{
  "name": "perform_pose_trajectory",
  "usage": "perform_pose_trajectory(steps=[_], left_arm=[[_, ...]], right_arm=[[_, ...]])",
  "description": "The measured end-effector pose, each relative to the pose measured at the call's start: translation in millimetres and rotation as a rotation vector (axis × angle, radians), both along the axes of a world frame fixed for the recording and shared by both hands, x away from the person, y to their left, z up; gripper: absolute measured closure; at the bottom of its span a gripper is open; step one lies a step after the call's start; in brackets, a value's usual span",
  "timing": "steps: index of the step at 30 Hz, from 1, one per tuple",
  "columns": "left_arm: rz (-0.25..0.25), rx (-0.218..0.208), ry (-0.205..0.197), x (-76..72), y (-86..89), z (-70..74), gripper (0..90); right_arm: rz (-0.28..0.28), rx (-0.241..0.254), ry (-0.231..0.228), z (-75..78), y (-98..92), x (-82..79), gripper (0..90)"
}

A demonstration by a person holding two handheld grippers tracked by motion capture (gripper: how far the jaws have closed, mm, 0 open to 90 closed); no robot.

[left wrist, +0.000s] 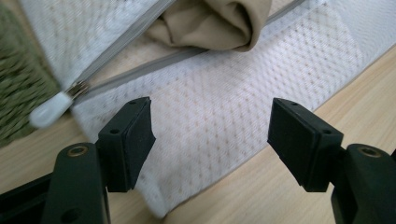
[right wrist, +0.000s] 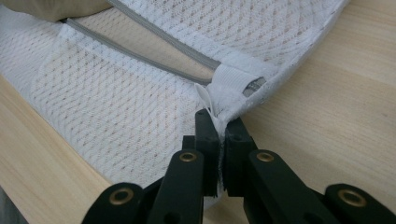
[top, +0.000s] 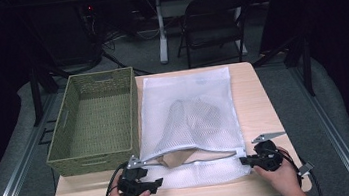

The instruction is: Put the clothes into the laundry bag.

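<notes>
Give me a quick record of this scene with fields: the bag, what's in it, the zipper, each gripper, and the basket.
bag: white mesh laundry bag lying flat on the wooden table
contents: tan garment, partly poking out of the mouth
zipper: open, white pull at the basket-side end
left gripper: jaws open above the bag's near flap, gripping nothing
right gripper: shut on the bag's corner
basket: green woven basket, left of the bag, nothing inside

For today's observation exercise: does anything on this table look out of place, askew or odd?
Yes: the white mesh laundry bag lies unzipped along its near edge, and a beige cloth bulges out through the opening beside the zipper pull. The right tongs pinch the bag's corner; the left tongs are open above the mesh.
</notes>
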State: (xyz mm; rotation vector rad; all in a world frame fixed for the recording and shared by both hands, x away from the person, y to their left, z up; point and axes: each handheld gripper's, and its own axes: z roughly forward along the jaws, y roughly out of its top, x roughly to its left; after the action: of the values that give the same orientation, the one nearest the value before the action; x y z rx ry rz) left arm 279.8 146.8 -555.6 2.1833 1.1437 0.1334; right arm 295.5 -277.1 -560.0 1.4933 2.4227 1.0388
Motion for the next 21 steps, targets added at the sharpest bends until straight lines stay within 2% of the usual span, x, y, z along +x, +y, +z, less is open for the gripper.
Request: perform_pose_trajectory(steps=[11, 16, 21], left_arm=[[0.087, -0.011, 0.018, -3.6, 16.2, -1.2, 27.0], [0.105, -0.002, 0.047, -2.0, 18.4, -3.9, 26.7], [0.127, 0.011, 0.055, 0.7, 19.6, -7.7, 26.3]], right_arm=[[0.005, -0.003, -0.004, 0.4, -0.9, 4.4, 87.1], [0.004, 0.003, 0.001, -0.4, -2.0, 4.8, 87.0], [0.005, 0.003, 0.001, -0.9, -2.0, 4.6, 86.8]])
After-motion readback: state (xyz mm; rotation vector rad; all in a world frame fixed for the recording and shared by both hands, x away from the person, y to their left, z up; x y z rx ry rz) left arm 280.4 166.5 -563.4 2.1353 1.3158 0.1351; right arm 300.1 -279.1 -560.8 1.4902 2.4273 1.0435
